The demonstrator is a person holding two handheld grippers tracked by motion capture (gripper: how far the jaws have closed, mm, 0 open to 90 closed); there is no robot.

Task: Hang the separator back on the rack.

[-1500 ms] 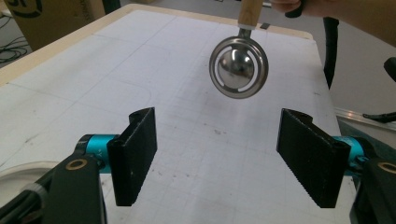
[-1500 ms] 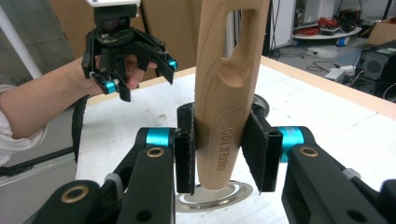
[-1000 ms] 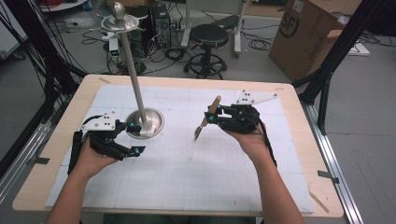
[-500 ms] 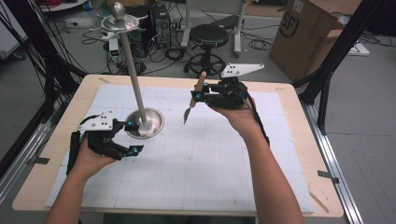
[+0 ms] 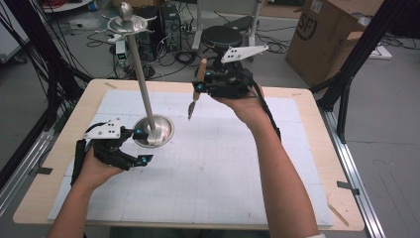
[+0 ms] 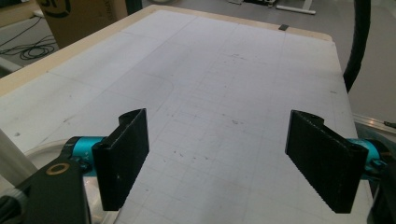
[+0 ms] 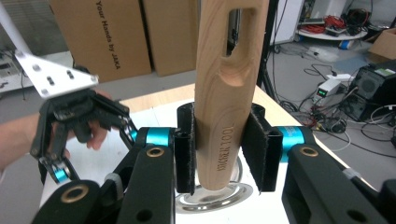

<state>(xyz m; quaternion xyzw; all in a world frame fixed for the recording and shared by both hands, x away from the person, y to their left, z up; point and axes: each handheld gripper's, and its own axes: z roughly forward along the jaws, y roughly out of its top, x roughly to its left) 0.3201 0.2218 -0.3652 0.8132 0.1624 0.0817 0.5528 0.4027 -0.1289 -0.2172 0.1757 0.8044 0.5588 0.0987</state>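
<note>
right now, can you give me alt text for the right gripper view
The right tool is shut on a pale wooden handle that stands upright, with a long slot near its top. Below it sits a round metal base; to the left, a hand holds the other tool, with cardboard boxes behind.

In the right gripper view the wooden handle [image 7: 229, 88] runs off the top edge, and its lower end drops behind the tongs [image 7: 223, 149], so the tool's working tip is out of sight there. The stamped lettering on it is too blurred to read fully. The stand's metal base [image 7: 219, 193] is mostly covered by those jaws. In the left gripper view the base [image 6: 35, 154] is just a sliver at the edge, behind the left tongs [image 6: 224, 161]. In the high view the tool's tip [image 5: 190, 110] is too small to identify.
</note>
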